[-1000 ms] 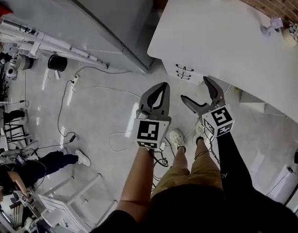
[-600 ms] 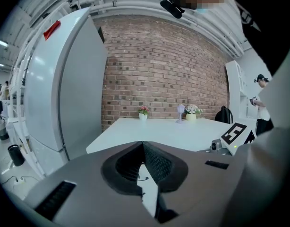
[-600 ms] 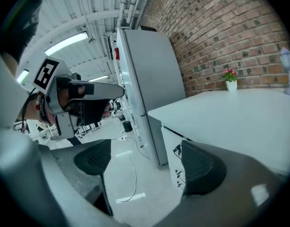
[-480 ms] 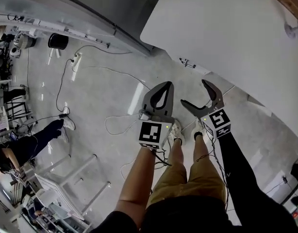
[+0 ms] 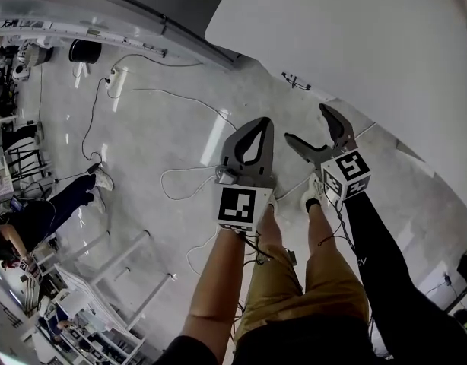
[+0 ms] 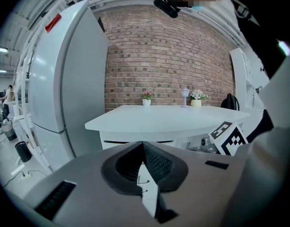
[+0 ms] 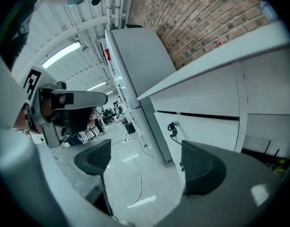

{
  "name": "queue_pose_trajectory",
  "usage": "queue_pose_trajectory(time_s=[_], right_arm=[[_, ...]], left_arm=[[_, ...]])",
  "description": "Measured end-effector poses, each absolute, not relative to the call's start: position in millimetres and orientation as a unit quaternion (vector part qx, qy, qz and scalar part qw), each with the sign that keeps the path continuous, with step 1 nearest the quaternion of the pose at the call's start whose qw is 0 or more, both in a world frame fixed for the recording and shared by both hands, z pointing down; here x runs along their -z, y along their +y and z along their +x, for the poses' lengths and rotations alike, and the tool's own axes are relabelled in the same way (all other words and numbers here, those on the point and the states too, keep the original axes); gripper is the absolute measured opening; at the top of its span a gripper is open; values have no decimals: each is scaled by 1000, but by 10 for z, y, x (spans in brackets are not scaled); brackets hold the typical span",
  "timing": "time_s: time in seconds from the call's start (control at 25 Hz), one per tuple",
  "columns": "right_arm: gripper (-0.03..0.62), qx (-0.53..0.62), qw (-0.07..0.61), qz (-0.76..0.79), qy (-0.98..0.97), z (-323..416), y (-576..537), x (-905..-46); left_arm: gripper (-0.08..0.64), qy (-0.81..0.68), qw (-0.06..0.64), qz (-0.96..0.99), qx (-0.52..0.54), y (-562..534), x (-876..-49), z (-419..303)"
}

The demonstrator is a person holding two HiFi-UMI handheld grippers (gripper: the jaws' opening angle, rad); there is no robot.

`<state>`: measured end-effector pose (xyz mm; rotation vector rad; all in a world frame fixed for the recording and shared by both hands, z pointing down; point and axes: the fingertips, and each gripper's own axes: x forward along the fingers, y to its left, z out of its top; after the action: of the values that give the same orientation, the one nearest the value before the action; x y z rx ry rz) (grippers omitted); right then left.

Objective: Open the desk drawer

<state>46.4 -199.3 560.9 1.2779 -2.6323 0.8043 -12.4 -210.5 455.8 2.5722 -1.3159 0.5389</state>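
While the person stands on the pale floor (image 5: 157, 143) short of the white desk (image 5: 355, 36), both tools are held out in the air towards it, touching nothing. Seen from the head view, the left gripper (image 5: 258, 125) has its jaws pressed together with nothing between them; its own view shows the ribbed pads (image 6: 157, 162) meeting at the tip. Just to its right, the right gripper (image 5: 306, 122) has its jaws spread wide and empty, and its own view looks through the gap at the desk's front.

Under the worktop's front edge, close to its left corner, the drawer (image 7: 208, 134) sits shut, its black handle (image 7: 172, 126) well beyond the spread jaws. That handle (image 5: 294, 80) shows in the head view as a small dark mark below the worktop's edge, apart from both grippers.

Along the worktop's far edge, against the brick wall (image 6: 168, 56), stand two small flower pots (image 6: 146, 100). A tall grey cabinet (image 6: 64, 79) rises left of the desk, and loose cables (image 5: 180, 181) trail over the floor.
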Motion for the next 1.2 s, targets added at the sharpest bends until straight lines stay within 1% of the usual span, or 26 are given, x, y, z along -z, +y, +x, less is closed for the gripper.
queue_pose_trajectory(time_s=[0.28, 0.6, 0.88, 1.2], right_arm=[[472, -344, 2, 429, -835, 486, -2181, -5826], [472, -375, -33, 456, -806, 496, -2399, -5995], [471, -408, -78, 507, -755, 656, -2623, -6194], [460, -469, -155, 518, -699, 718, -2780, -6345]], left_arm=[[9, -453, 105, 871, -156, -2317, -4699, -121], [9, -445, 122, 875, -145, -2443, -4898, -74], [9, -441, 132, 879, -128, -2580, -4903, 38], [9, -437, 122, 880, -141, -2664, -5013, 14]])
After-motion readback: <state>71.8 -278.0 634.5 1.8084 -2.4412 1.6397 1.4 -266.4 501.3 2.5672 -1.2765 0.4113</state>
